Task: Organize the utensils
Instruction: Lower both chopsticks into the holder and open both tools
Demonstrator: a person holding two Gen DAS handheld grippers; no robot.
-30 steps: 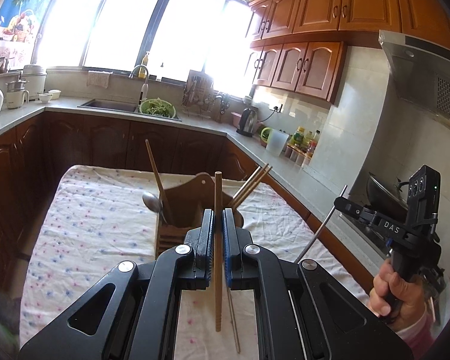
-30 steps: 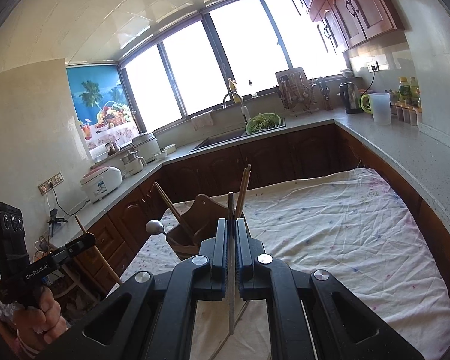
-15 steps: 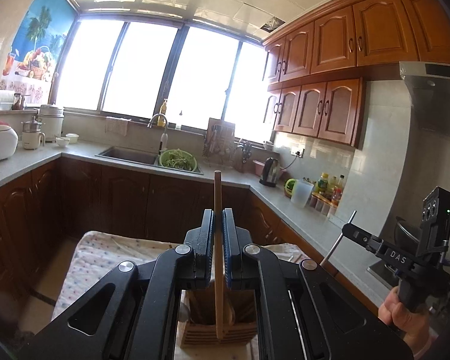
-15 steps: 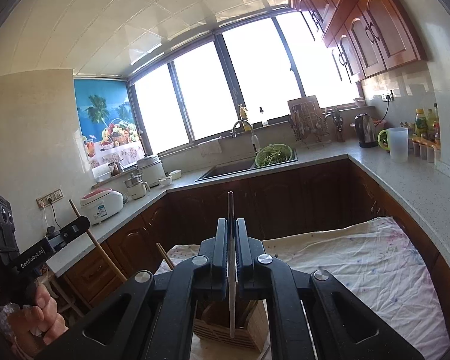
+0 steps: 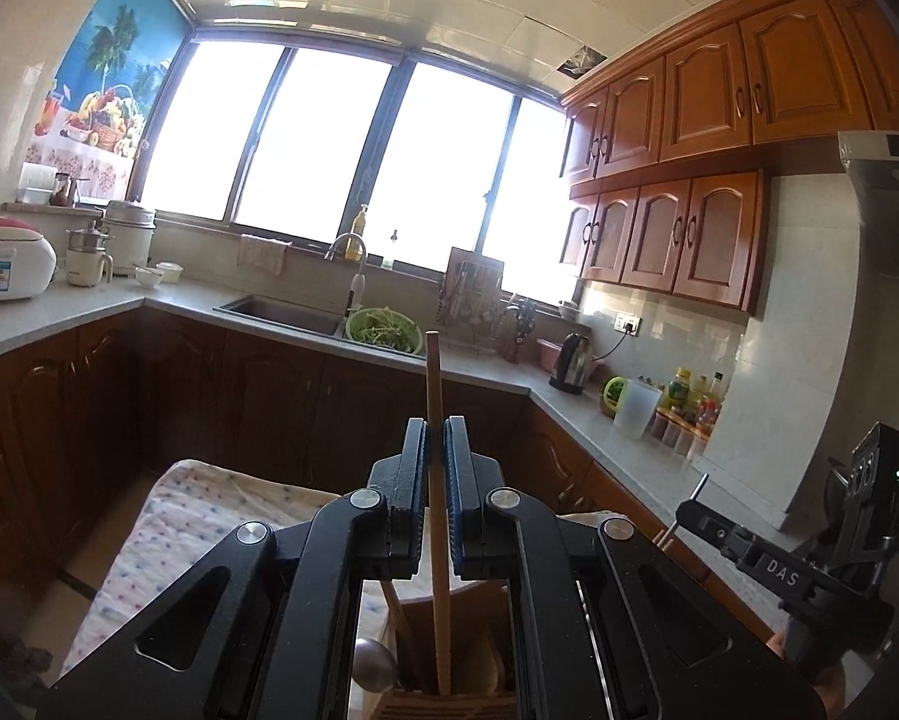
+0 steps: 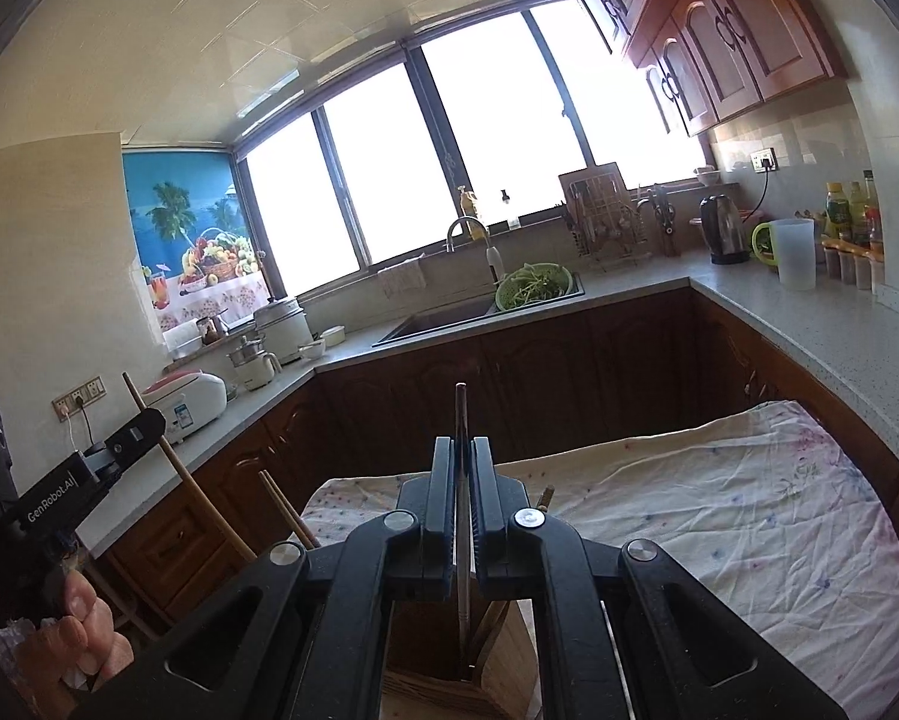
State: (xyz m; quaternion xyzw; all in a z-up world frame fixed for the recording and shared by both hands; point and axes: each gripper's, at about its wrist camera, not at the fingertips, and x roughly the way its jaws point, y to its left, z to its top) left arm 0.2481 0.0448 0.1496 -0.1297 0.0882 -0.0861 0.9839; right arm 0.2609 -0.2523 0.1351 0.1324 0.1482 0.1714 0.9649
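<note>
Wooden holder (image 5: 449, 702) holds spoon (image 5: 372, 665), probably chopsticks; jaws clamp wooden chopstick (image 5: 436, 516) and metal chopstick (image 6: 461, 516); both moved over holder.

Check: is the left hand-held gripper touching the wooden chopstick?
Touching. In the left wrist view, the left hand-held gripper is shut on the wooden chopstick, pads pressing both sides.

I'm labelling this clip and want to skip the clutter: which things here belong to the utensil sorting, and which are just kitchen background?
Part of the job:
- left gripper, shut on a wooden chopstick
- right gripper, shut on a thin metal chopstick
- wooden utensil holder with a spoon in it

Just lying about:
- green colander of greens
- electric kettle
- rice cooker
- plastic jug
</note>
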